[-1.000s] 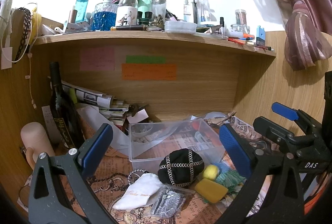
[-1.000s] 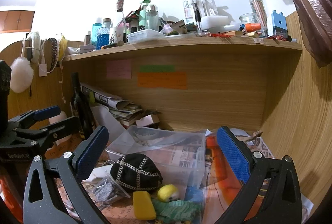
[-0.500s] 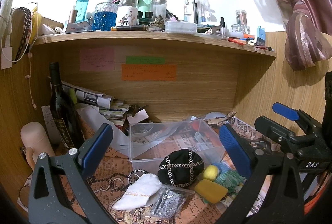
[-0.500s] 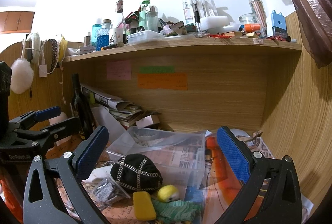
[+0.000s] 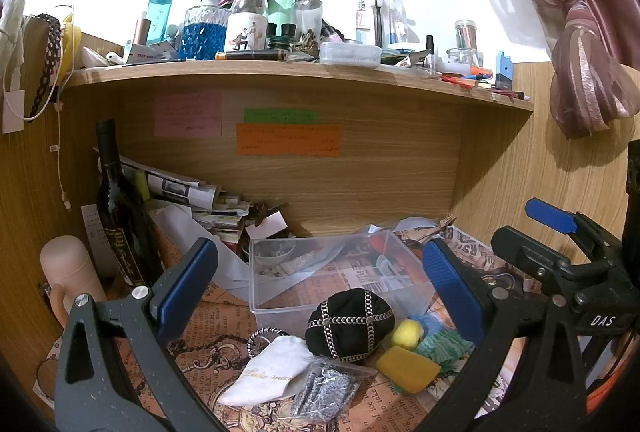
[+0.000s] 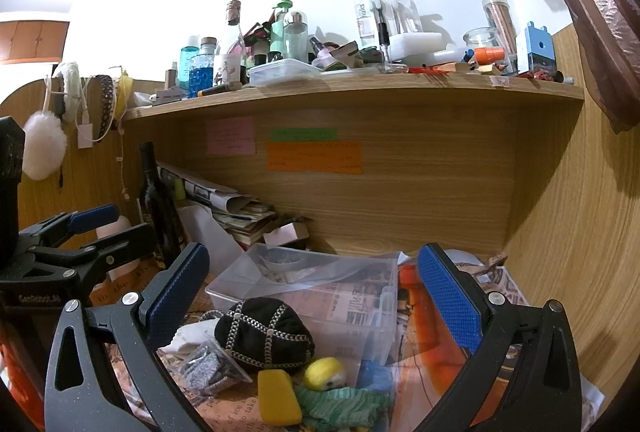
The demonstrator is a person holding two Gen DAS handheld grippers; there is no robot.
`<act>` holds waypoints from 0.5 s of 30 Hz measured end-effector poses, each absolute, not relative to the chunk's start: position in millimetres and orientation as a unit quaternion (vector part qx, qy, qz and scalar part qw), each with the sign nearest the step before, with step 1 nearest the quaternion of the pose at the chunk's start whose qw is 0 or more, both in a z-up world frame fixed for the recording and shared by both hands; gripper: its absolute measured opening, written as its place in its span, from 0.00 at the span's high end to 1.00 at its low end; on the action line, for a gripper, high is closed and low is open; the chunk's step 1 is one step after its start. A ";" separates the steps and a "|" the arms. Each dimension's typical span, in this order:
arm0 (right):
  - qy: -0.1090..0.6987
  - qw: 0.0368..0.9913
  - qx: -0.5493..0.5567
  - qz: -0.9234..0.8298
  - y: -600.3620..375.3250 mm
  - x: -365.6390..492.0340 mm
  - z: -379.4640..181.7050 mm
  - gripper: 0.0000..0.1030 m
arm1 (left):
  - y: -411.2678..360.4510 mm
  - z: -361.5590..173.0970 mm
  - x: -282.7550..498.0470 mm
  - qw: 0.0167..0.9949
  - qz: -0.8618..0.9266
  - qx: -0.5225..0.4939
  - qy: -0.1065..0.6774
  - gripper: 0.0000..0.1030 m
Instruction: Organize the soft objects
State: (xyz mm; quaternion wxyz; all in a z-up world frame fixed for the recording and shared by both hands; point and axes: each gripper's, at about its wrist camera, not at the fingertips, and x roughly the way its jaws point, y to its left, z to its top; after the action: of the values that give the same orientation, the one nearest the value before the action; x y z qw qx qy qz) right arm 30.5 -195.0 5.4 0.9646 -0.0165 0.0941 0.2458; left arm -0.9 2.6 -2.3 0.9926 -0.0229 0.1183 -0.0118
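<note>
Two grippers, both mine, both spread wide, nothing held: left gripper (image 5: 320, 290), right gripper (image 6: 314, 290), hovering above pile. Nothing sorted yet, I judge: clear bin (image 5: 280, 296) at 12 o'clock holds no soft item I can see. Soft pile just in front of bin: black cap (image 5: 350, 324) touching bin wall, white pouch (image 5: 268, 372) at 7, yellow sponge (image 5: 408, 368) at 5, yellow ball (image 5: 406, 334), green cloth (image 5: 442, 346). Room: wine bottle (image 5: 120, 207) at 10, side wall (image 6: 580, 232) at 3, shelf (image 5: 280, 71) overhead; open air straight down.
</note>
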 end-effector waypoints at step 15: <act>0.094 0.965 -0.016 0.246 -194.9 30.7 5.0 0.00 | 2.7 -1.8 -1.4 0.992 -0.013 -0.027 0.119 0.00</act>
State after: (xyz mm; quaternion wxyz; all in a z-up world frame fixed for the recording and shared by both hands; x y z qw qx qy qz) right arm 30.7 -194.9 5.0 0.9645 -0.0157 0.0943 0.2461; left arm -1.4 2.7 -1.8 0.9924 -0.0270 0.1193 -0.0132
